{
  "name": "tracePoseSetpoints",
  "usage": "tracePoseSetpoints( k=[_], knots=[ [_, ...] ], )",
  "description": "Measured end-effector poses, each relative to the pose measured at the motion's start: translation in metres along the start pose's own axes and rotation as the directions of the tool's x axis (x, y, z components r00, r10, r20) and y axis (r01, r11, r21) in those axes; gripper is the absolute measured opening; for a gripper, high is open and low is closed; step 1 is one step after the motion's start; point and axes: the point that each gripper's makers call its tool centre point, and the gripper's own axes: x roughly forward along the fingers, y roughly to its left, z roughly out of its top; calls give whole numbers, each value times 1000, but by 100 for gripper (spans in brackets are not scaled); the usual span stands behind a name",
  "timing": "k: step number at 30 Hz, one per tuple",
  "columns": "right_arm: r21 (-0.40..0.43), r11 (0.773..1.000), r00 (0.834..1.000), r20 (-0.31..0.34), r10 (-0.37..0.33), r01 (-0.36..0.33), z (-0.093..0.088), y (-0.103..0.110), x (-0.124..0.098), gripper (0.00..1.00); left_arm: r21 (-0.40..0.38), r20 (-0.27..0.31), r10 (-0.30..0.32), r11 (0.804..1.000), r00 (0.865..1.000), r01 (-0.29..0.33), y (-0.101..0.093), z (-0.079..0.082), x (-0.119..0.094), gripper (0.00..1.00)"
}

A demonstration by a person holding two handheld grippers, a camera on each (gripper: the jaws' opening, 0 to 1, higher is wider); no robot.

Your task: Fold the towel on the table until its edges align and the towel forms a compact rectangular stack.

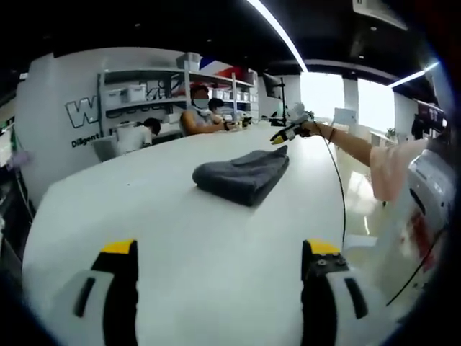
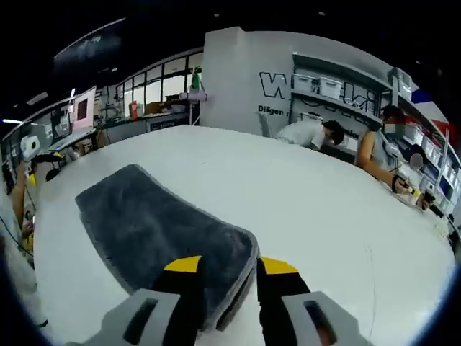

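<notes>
In the left gripper view the dark grey terry towel (image 1: pixel 243 175) lies folded in a thick, rounded bundle on the broad white counter (image 1: pixel 166 216), well ahead of the left tool (image 1: pixel 220 254); that tool's two black jaws with yellow tips stand wide apart over bare counter, holding nothing and touching nothing. Beyond the towel, at its far right corner, the right tool (image 1: pixel 282 136) comes in from the right on a person's outstretched arm (image 1: pixel 353 146), its yellow-and-black tip at the towel's upper edge; a thin black cable (image 1: pixel 338 194) trails from it across the counter.

In the right gripper view the same towel (image 2: pixel 155 223) stretches away to the upper left, flat and roughly rectangular with rounded corners; its near corner, where a folded edge shows as a doubled lip, sits between the right tool's (image 2: pixel 229 268) yellow-tipped jaws, which stand narrow with the cloth pinched between them. The left tool (image 2: pixel 45 160) shows small at the far left edge, beyond the towel.

Behind the counter stand white shelves with storage boxes (image 1: pixel 155 90), a white wall with dark lettering (image 2: pixel 277 90), and seated people (image 2: pixel 310 133) bent over the far end of the counter; long ceiling lights (image 1: pixel 277 32) run overhead.
</notes>
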Motion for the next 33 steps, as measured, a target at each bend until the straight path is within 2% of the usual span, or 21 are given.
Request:
tracePoseSetpoints(
  k=[5,7,10,12,16,20,26,33],
  knots=[
    [-36,999,1000,4,21,-21,-10,16,-11,29,6,1,-1,1000,1000,1,1,2,0,99],
    [-89,996,998,-63,-19,13,-27,11,-11,28,8,4,-4,1000,1000,4,0,3,0,99],
    [-130,991,991,-124,-51,34,-44,10,-7,30,9,7,-8,1000,1000,8,-1,3,1,99],
    [-146,989,989,-141,-41,20,-52,18,0,30,10,7,-11,1000,1000,11,-3,3,1,99],
    [-120,993,990,-140,-16,-1,-60,21,7,29,11,4,-17,1000,1000,17,-5,3,2,99],
    [-61,998,992,-128,-6,-2,-65,22,9,28,15,5,-13,1000,1000,13,-5,4,-2,99],
    [-43,999,996,-90,-19,15,-65,26,7,28,9,2,-8,1000,1000,8,-4,1,-4,99],
    [-56,994,994,-40,-100,98,-51,17,-9,46,5,-7,-11,1000,1000,11,-3,-4,-5,99]
  ],
)
